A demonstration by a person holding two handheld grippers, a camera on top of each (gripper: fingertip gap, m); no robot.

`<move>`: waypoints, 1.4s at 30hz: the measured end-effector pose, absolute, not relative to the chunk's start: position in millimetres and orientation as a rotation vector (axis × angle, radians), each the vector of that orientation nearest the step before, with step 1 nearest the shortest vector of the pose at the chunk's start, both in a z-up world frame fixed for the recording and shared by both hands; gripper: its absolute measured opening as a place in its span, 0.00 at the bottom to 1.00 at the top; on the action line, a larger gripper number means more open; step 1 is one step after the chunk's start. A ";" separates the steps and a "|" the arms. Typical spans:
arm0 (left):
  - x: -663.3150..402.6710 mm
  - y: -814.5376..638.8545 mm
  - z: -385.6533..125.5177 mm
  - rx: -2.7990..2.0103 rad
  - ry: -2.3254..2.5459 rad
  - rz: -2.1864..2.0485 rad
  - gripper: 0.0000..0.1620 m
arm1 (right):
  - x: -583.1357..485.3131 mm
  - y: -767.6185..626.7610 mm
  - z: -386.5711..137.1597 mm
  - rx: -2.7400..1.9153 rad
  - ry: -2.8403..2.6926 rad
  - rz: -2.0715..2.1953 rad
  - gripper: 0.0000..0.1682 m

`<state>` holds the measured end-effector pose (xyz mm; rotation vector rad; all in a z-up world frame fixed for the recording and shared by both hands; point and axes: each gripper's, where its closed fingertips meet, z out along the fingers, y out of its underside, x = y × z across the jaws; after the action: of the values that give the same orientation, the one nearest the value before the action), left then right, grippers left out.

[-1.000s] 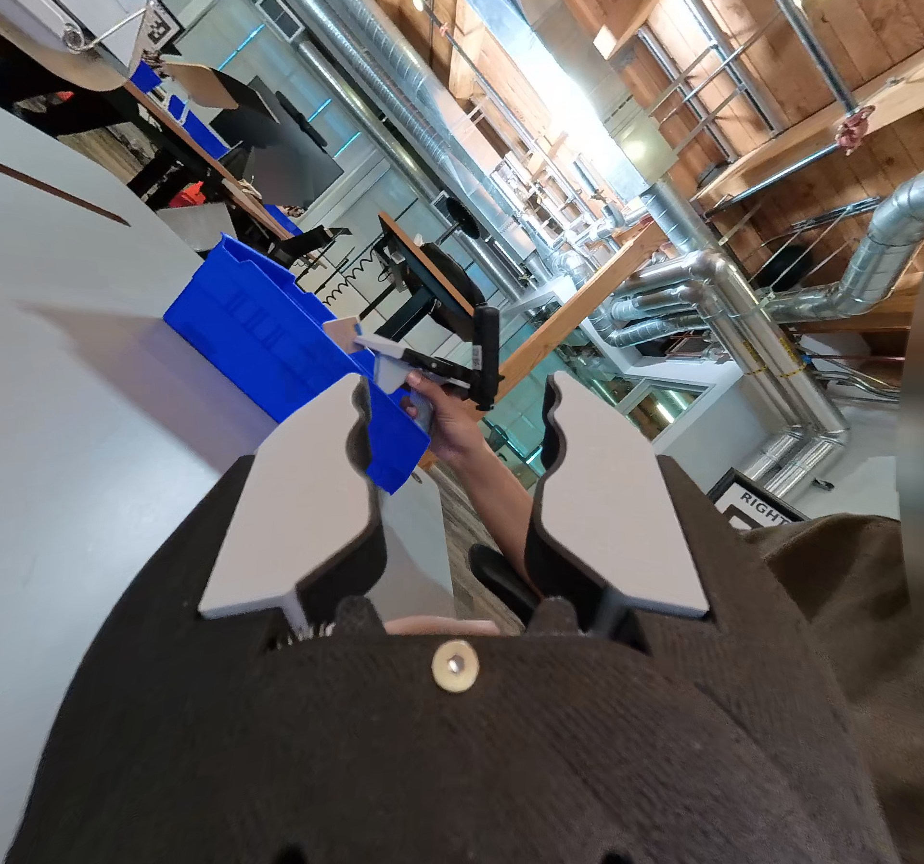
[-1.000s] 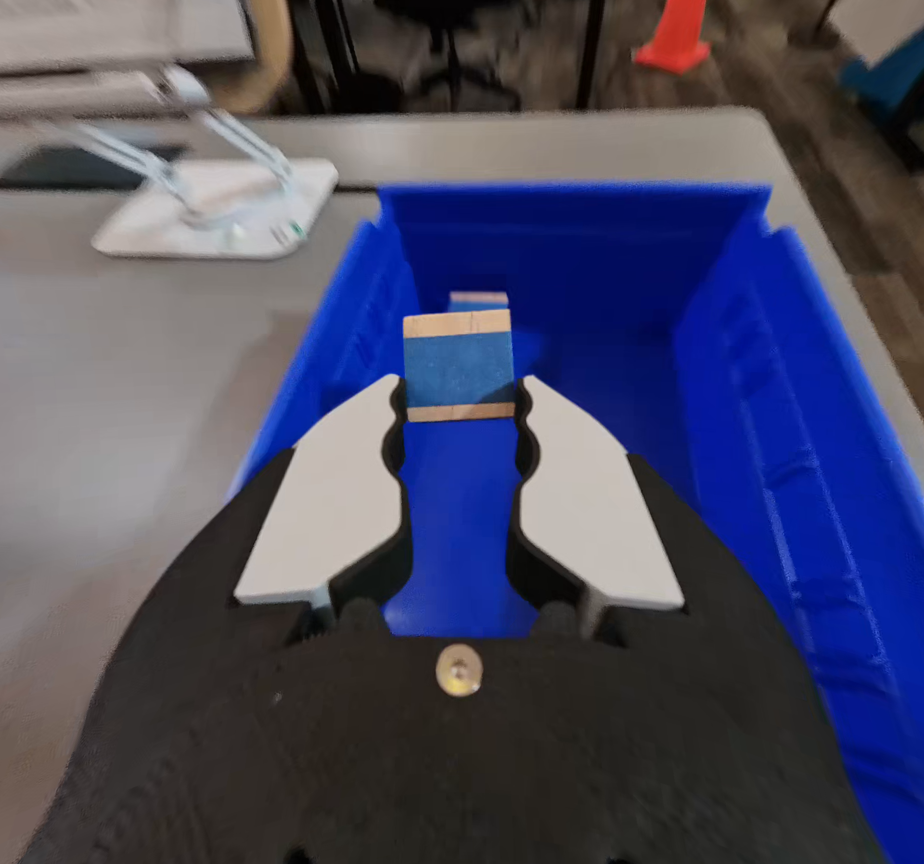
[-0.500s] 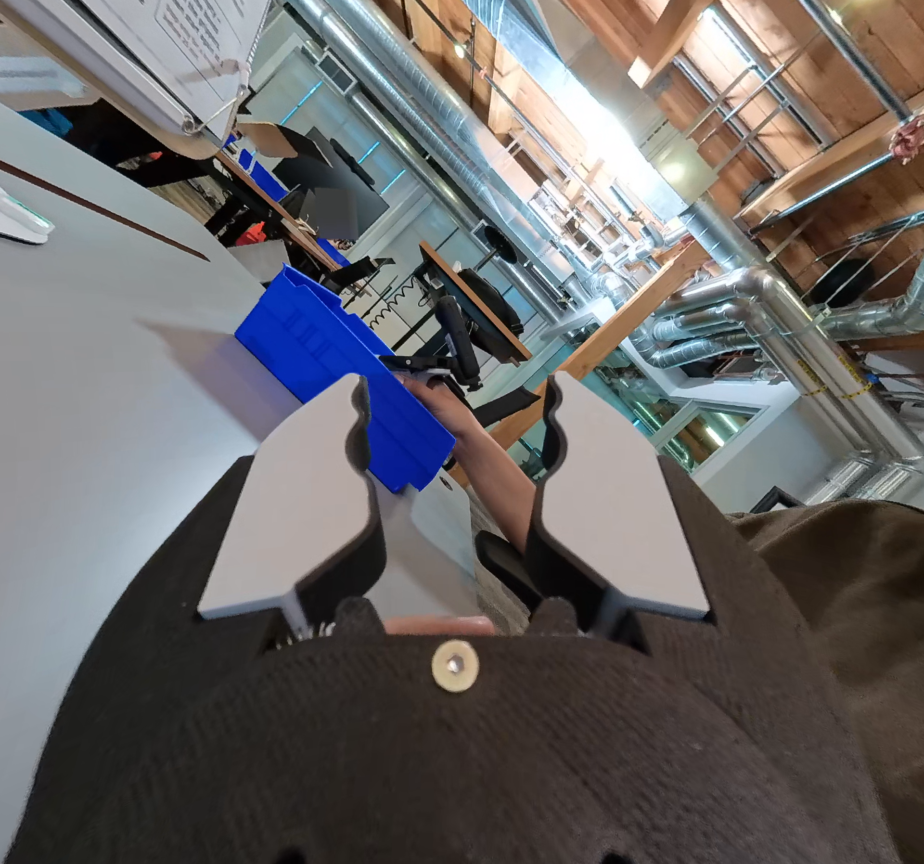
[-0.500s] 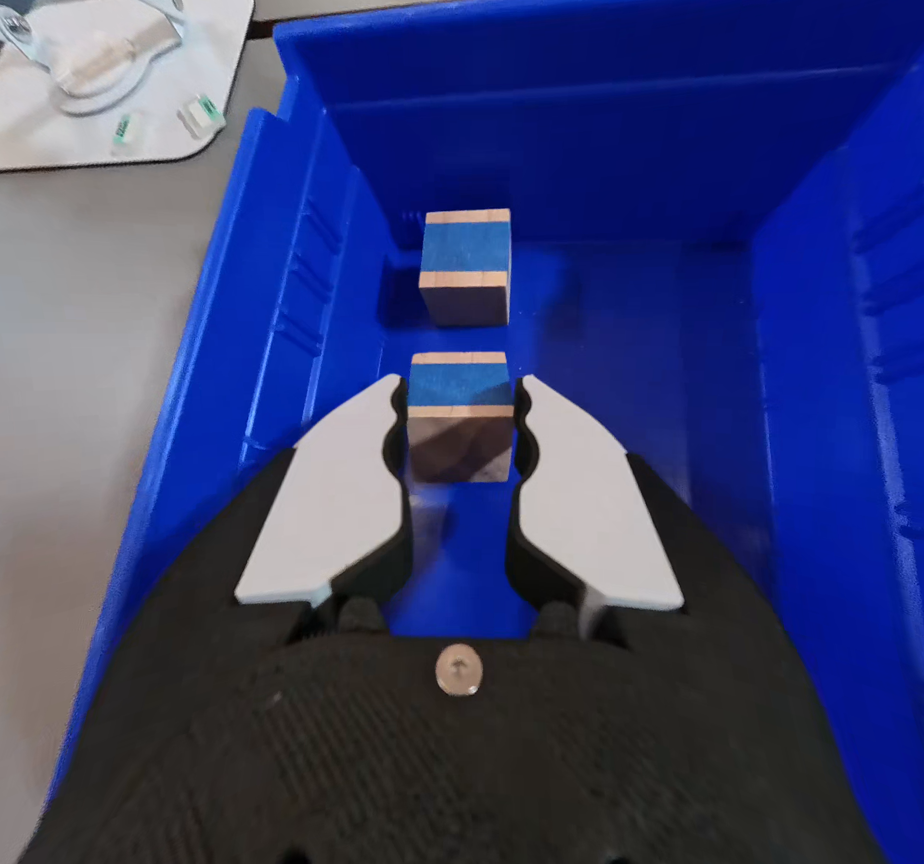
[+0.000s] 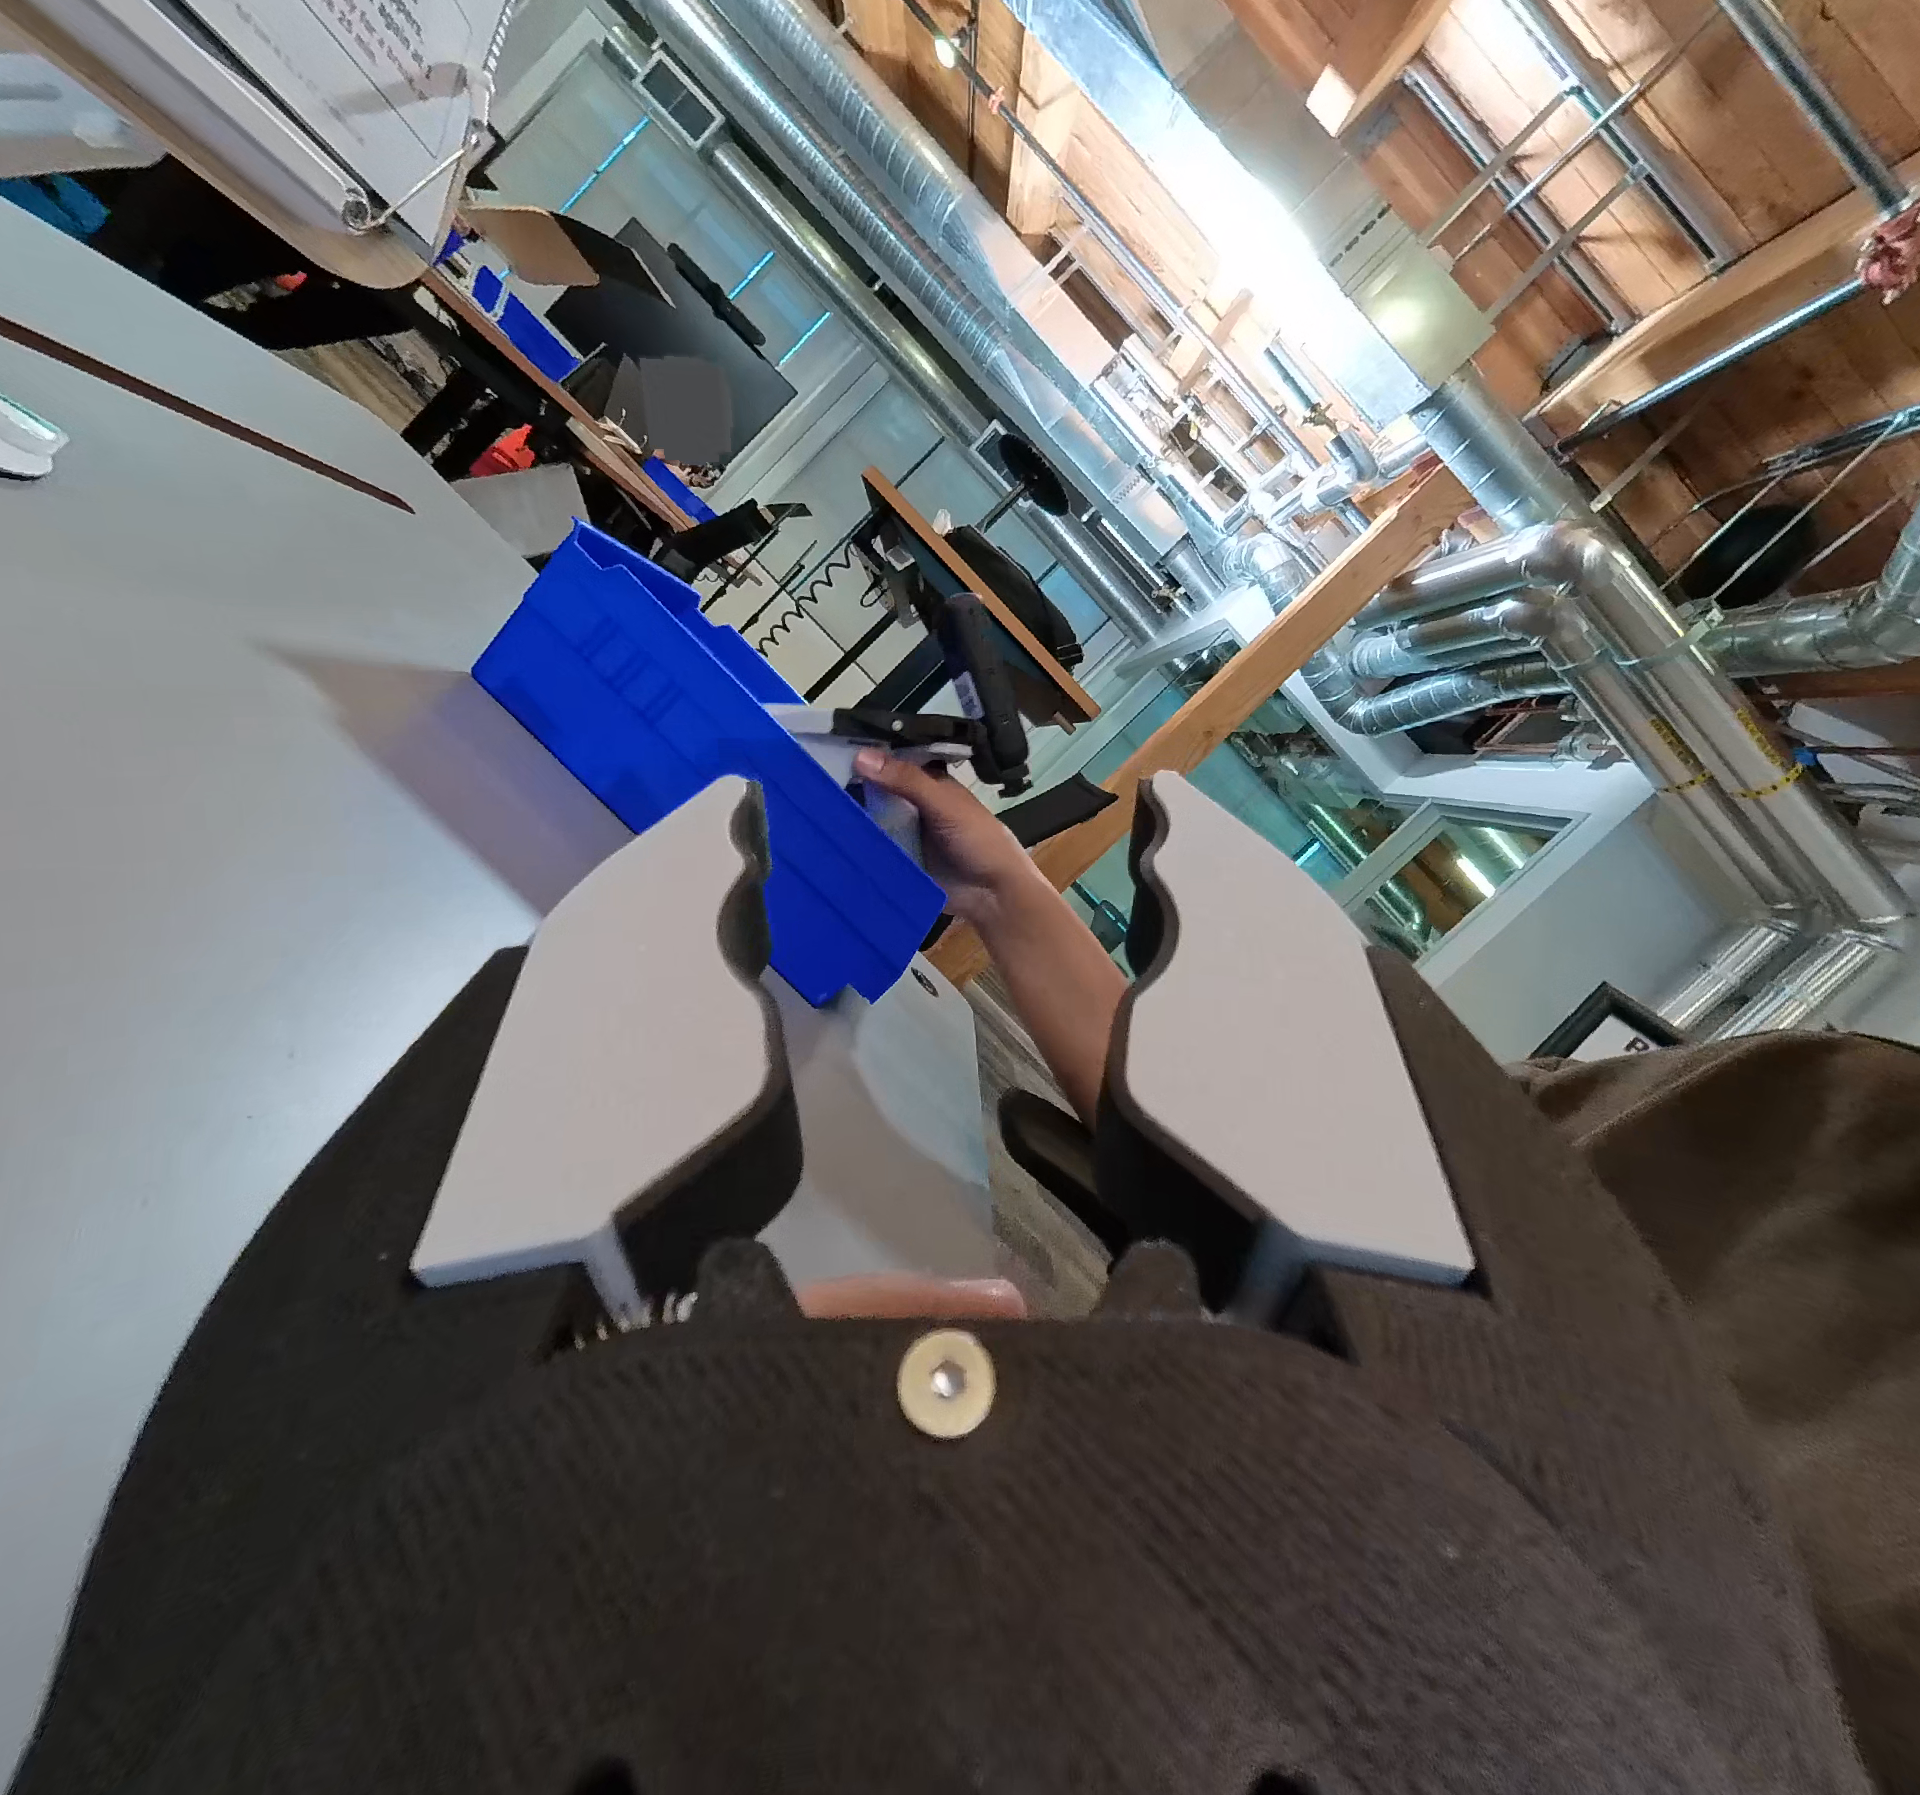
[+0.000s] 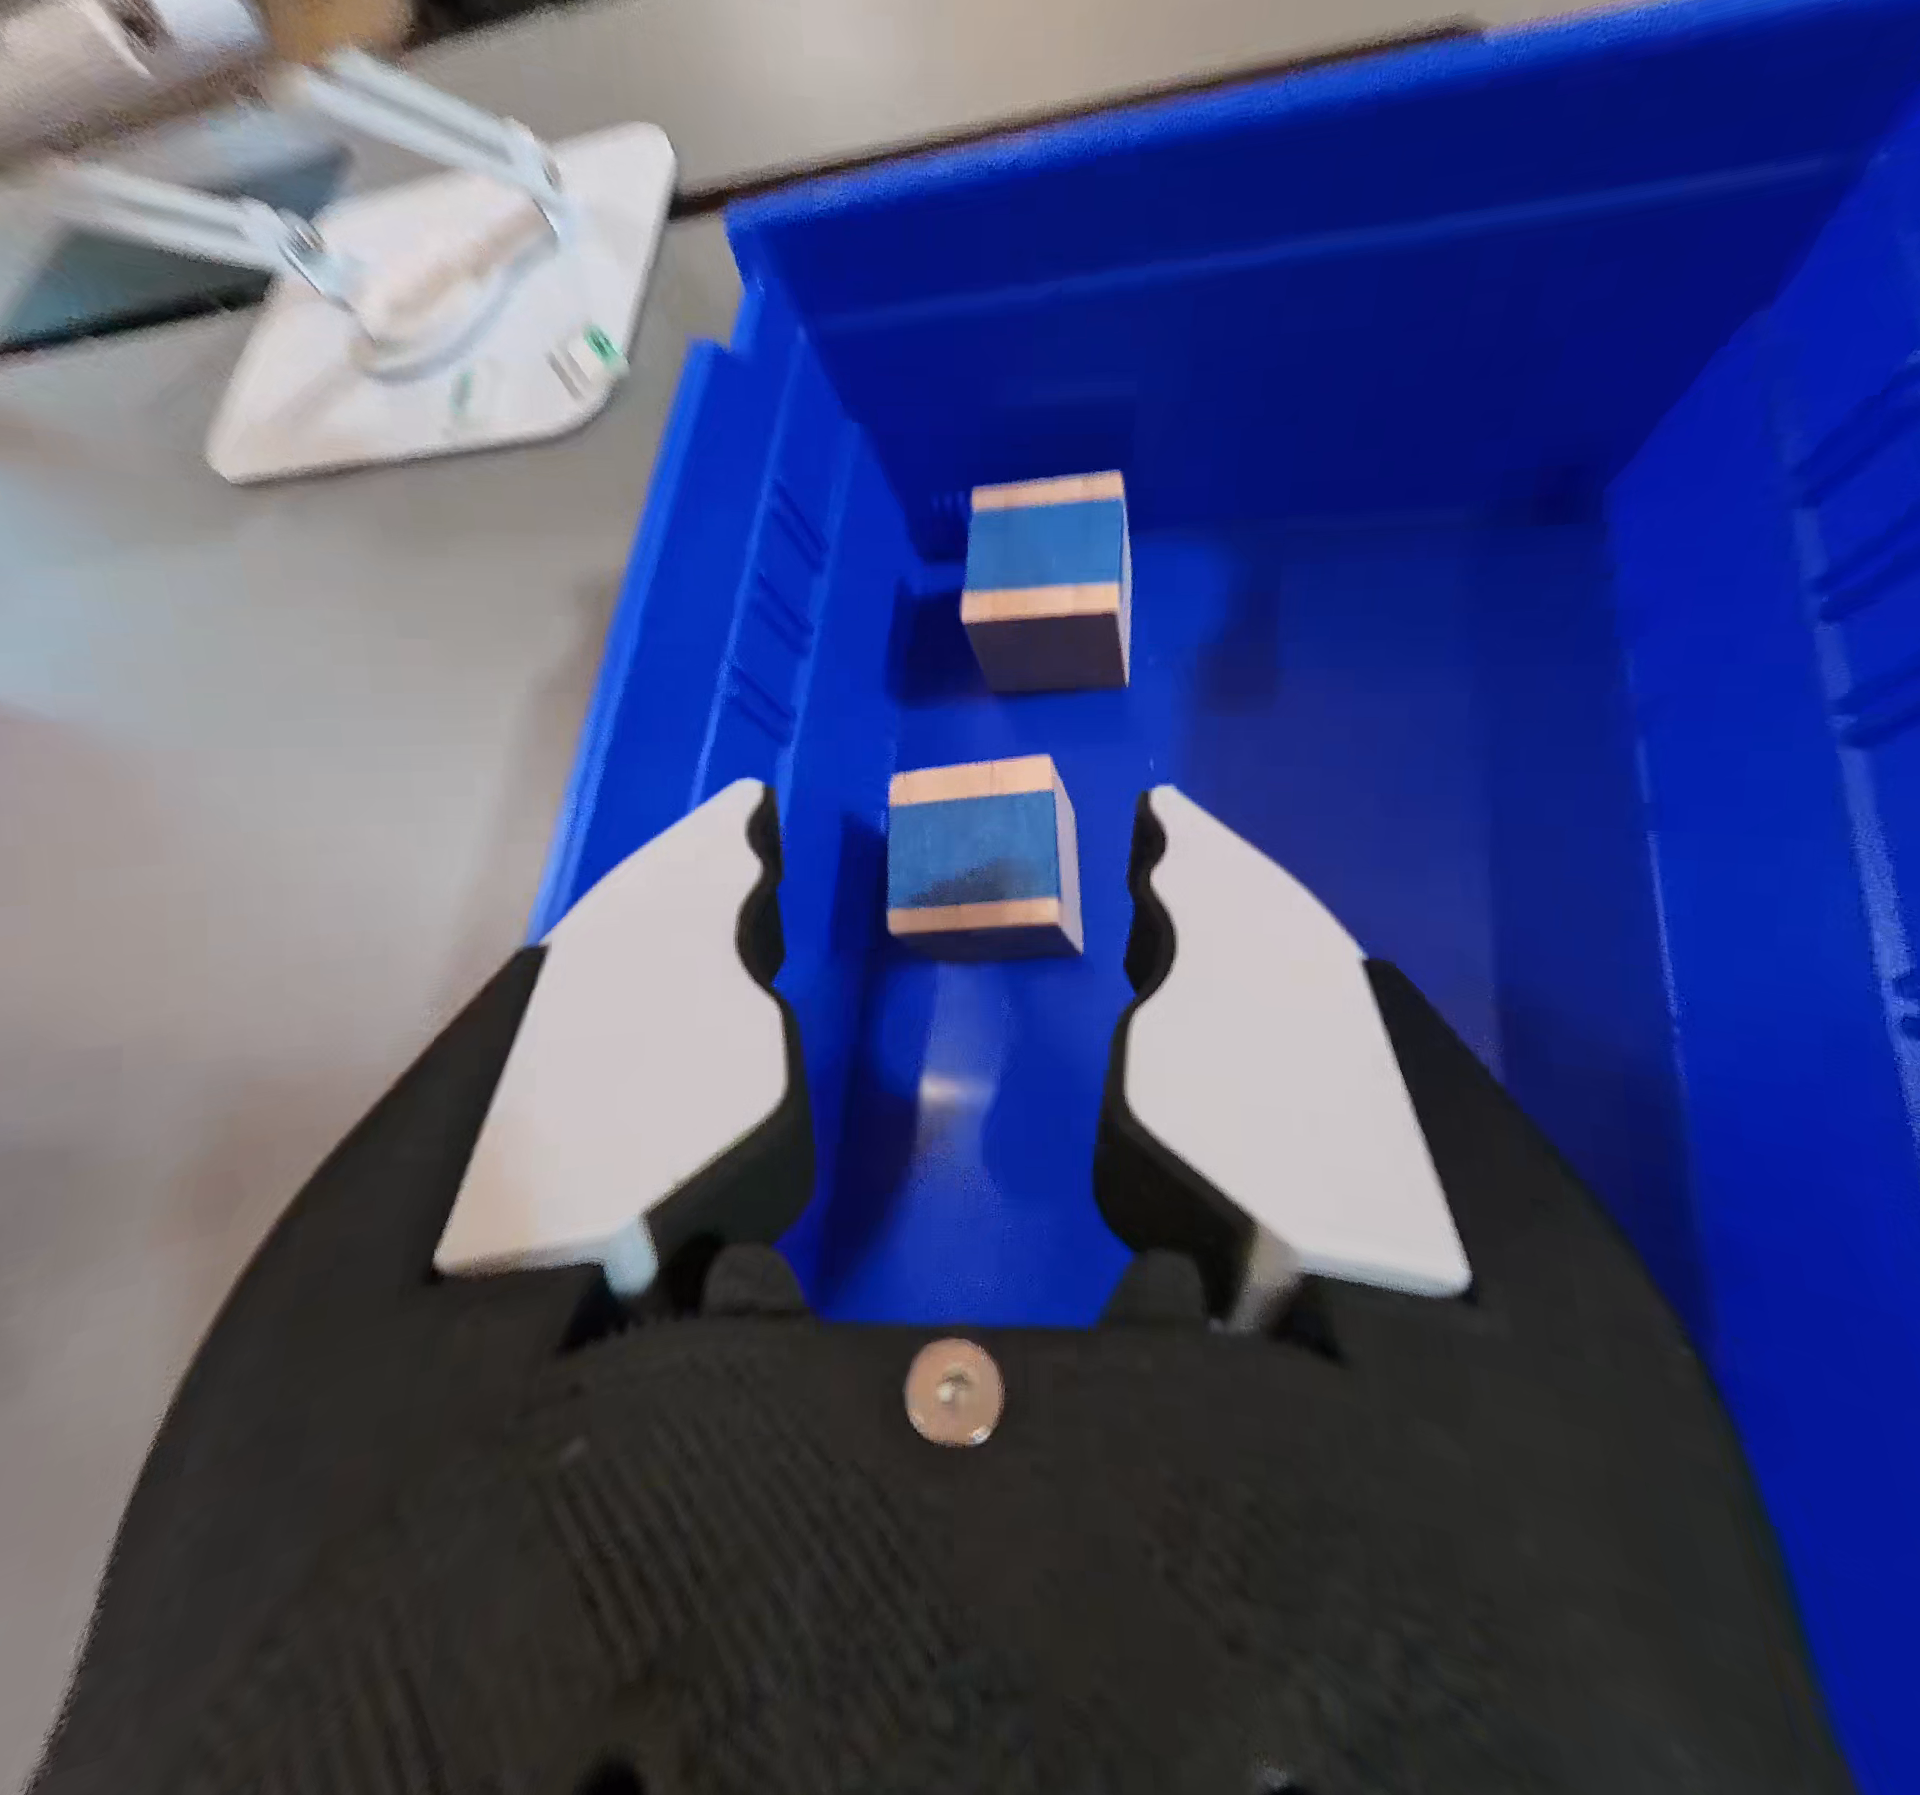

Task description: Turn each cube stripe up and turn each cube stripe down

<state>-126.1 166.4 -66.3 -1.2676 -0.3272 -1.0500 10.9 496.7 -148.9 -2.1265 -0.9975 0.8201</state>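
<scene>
Two wooden cubes with a blue stripe on top lie in the blue bin (image 6: 1714, 810). The near cube (image 6: 977, 857) rests on the bin floor between and just beyond my right gripper's (image 6: 951, 810) open fingers, not touching them. The far cube (image 6: 1047, 573) sits near the bin's back wall. My left gripper (image 5: 945, 800) is open and empty, held tilted over the grey table (image 5: 208, 862), with the blue bin (image 5: 665, 706) beyond it. The other gripper (image 5: 914, 727) shows over that bin, held by a hand (image 5: 966, 852).
A white stand base (image 6: 436, 343) with metal arms sits on the table left of the bin. The bin's walls rise close on both sides of my right gripper. Desks, chairs and ceiling pipes fill the background of the left wrist view.
My right gripper lowered the near cube into the bin, opened and let it go, then drew back a little. The left wrist view has shifted slightly; that gripper stays open.
</scene>
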 end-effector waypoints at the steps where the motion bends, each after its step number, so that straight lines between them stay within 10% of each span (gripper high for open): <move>1: -124.9 168.0 -66.5 -1.275 -0.320 -1.048 0.41 | 11.5 497.4 -139.4 -2.084 -0.966 0.867 0.38; 17: -300.2 112.2 40.9 -1.476 -0.328 0.063 0.49 | -9.0 338.4 -48.4 -1.524 -1.120 1.094 0.29; 31: -482.5 -58.4 -155.8 -1.998 -1.170 0.443 0.55 | -49.6 239.4 -118.3 -1.605 -1.441 1.273 0.29; 42: -494.0 -43.1 -193.3 -2.160 -1.281 0.499 0.44 | -23.9 254.4 -118.8 -1.688 -1.299 1.354 0.27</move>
<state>-494.0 -43.1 -193.3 -2.1604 -1.2812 0.4985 -23.9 254.4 -118.8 -1.6877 -1.2995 1.3543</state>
